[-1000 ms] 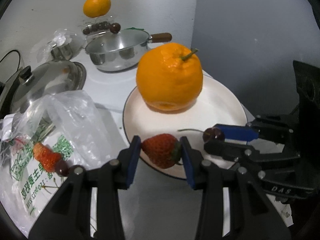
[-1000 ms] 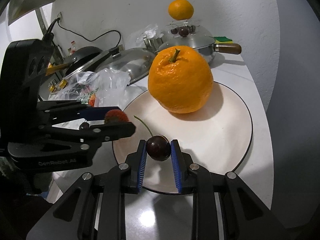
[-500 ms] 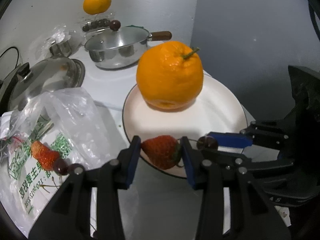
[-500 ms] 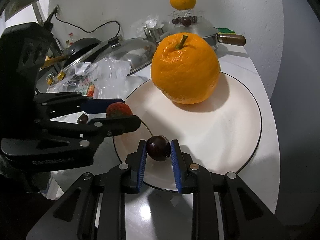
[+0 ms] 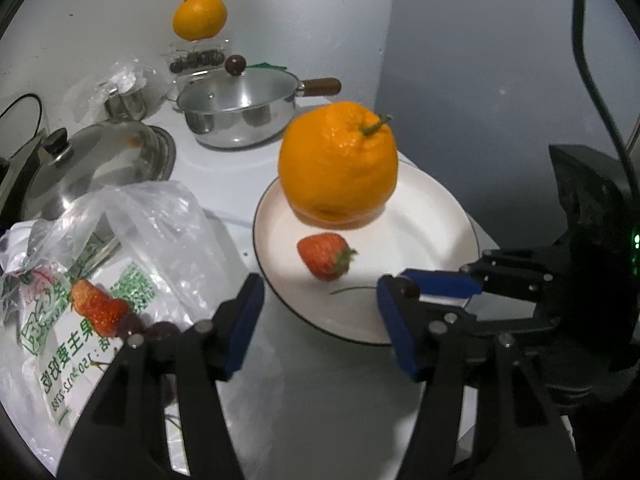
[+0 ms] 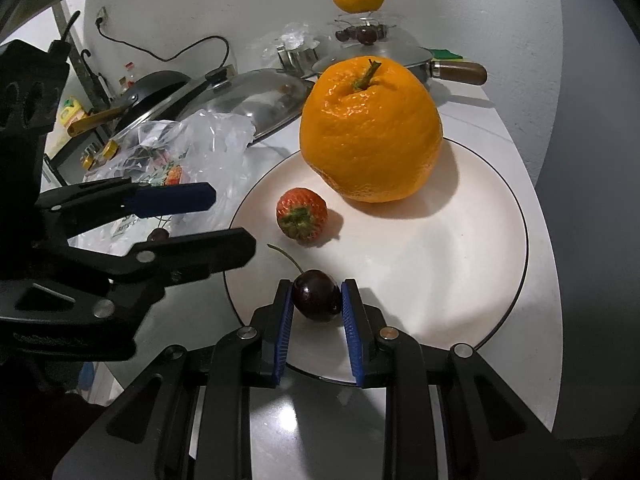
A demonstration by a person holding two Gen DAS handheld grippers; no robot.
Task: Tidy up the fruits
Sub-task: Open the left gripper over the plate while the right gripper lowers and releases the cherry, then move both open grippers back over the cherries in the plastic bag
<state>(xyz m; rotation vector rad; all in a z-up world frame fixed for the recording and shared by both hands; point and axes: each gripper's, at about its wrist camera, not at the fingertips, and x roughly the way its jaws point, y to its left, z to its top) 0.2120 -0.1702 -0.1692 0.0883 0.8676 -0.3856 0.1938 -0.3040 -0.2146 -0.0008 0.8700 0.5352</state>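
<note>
A white plate [image 5: 432, 216] [image 6: 460, 264] holds a large orange [image 5: 338, 164] [image 6: 370, 130] and a strawberry [image 5: 324, 256] [image 6: 301, 216]. My left gripper [image 5: 320, 304] is open and empty, just short of the strawberry at the plate's near-left rim; it also shows in the right wrist view [image 6: 224, 216]. My right gripper [image 6: 316, 298] is shut on a dark cherry [image 6: 316, 296] with a stem, low over the plate's near edge. In the left wrist view the cherry is hidden behind my finger.
A plastic bag [image 5: 100, 280] [image 6: 188, 148] with a strawberry [image 5: 96, 304] and cherries lies left of the plate. Behind stand a steel pan with lid [image 5: 240, 108], a big lid [image 5: 92, 160], and a small orange [image 5: 199, 16] on a clear box of cherries.
My left gripper has opened and let go of the strawberry, which now lies on the plate. The right gripper still holds the cherry in about the same place.
</note>
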